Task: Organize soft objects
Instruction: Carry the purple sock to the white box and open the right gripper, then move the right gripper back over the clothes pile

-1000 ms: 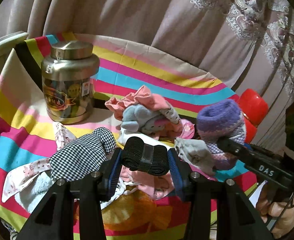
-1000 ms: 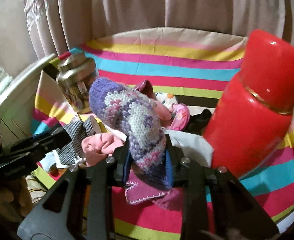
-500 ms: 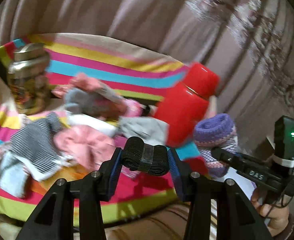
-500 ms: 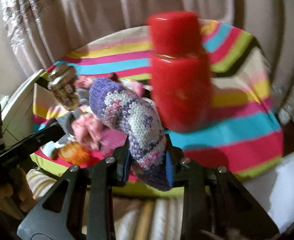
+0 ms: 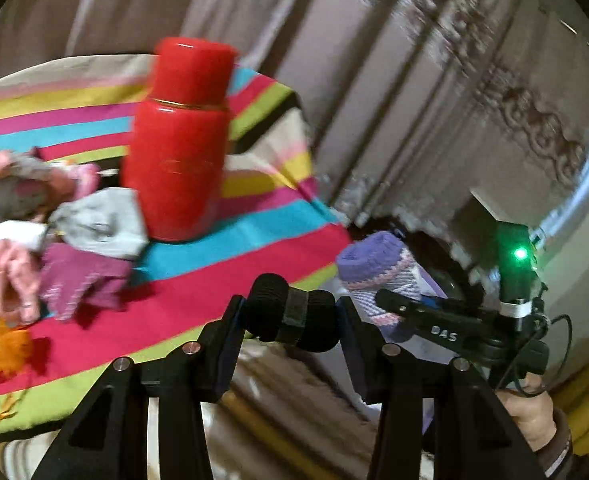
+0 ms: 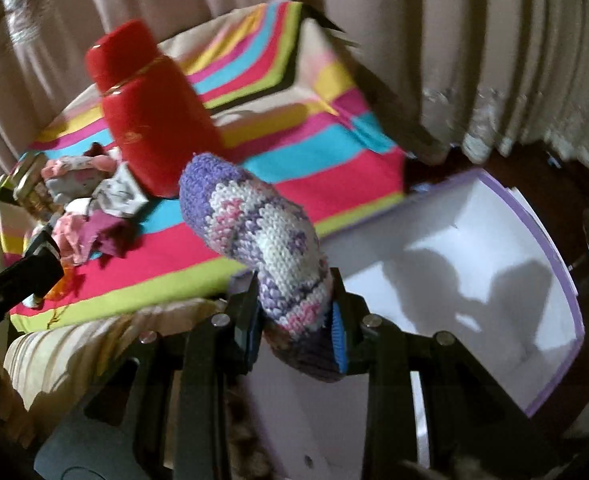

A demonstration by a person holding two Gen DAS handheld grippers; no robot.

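Observation:
My left gripper (image 5: 290,314) is shut on a rolled black elastic band (image 5: 294,312), held past the front right corner of the striped table (image 5: 222,248). My right gripper (image 6: 296,316) is shut on a purple, white and pink knitted sock (image 6: 262,236), which stands up between the pads. That sock (image 5: 382,276) and the right gripper (image 5: 410,312) also show at the right of the left wrist view. A white box with a purple rim (image 6: 474,248) lies on the floor under and right of the sock. A heap of small soft clothes (image 5: 54,224) lies on the table's left.
A tall red flask (image 5: 182,140) stands on the striped cloth next to the clothes heap. A metal tin (image 6: 28,184) shows at the far left of the right wrist view. Beige curtains (image 5: 374,80) hang behind the table. A person's hand (image 5: 530,412) holds the right gripper's handle.
Both grippers have swung to the right, away from the clothes heap and off the table's edge, each keeping its item. The white box has come into the right wrist view.

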